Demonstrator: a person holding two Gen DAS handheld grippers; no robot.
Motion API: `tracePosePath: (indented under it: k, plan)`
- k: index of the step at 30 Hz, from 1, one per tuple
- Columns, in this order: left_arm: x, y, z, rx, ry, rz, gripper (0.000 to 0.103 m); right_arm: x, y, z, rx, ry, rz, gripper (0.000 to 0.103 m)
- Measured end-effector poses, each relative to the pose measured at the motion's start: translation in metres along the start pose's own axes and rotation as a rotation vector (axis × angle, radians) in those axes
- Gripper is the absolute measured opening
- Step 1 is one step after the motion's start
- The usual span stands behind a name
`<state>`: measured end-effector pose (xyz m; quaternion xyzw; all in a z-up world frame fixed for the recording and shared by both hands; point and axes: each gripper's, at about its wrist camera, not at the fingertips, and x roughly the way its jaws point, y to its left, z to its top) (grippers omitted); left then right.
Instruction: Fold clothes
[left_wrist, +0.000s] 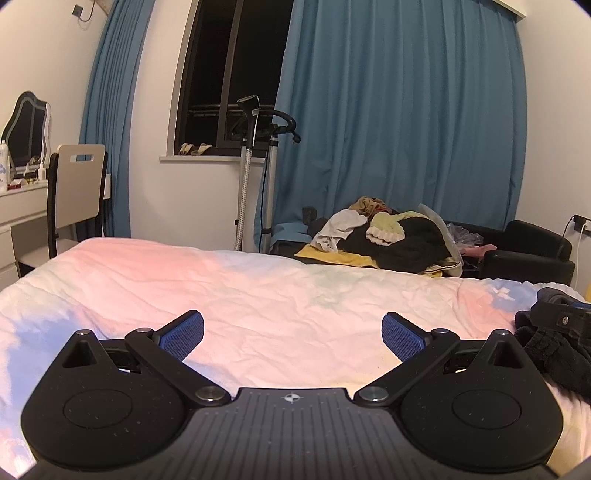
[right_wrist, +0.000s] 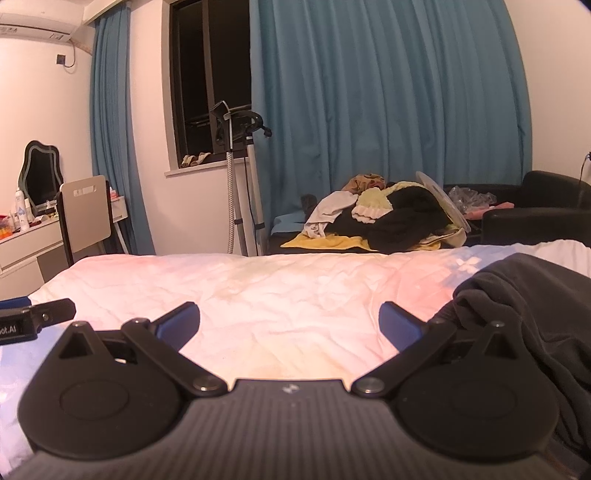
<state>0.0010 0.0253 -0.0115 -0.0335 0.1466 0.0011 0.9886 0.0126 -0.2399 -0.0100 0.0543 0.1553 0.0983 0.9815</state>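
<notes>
A dark crumpled garment (right_wrist: 532, 306) lies on the bed's pastel pink and blue cover (right_wrist: 280, 291) at the right. It also shows at the right edge of the left wrist view (left_wrist: 550, 350). My right gripper (right_wrist: 289, 326) is open and empty, low over the cover, with the garment just right of its right finger. My left gripper (left_wrist: 292, 336) is open and empty, over bare cover to the left of the garment. Part of the right gripper's body (left_wrist: 565, 319) shows in the left wrist view, and part of the left gripper's body (right_wrist: 33, 317) in the right wrist view.
A pile of mixed clothes (left_wrist: 388, 236) sits beyond the bed's far edge, next to a black armchair (left_wrist: 528, 247). A garment steamer stand (left_wrist: 255, 155) is by the window. A chair (left_wrist: 75, 192) and a white dressing table (left_wrist: 18, 210) stand at the left.
</notes>
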Motion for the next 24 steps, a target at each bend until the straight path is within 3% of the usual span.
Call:
tracePosePath:
  k: [24]
  plan:
    - [-0.0003,-0.0046,-0.0029,0.020,0.022,0.006,0.103,0.0028,0.0013,-0.0039,-0.001,0.019,0.010,0.103]
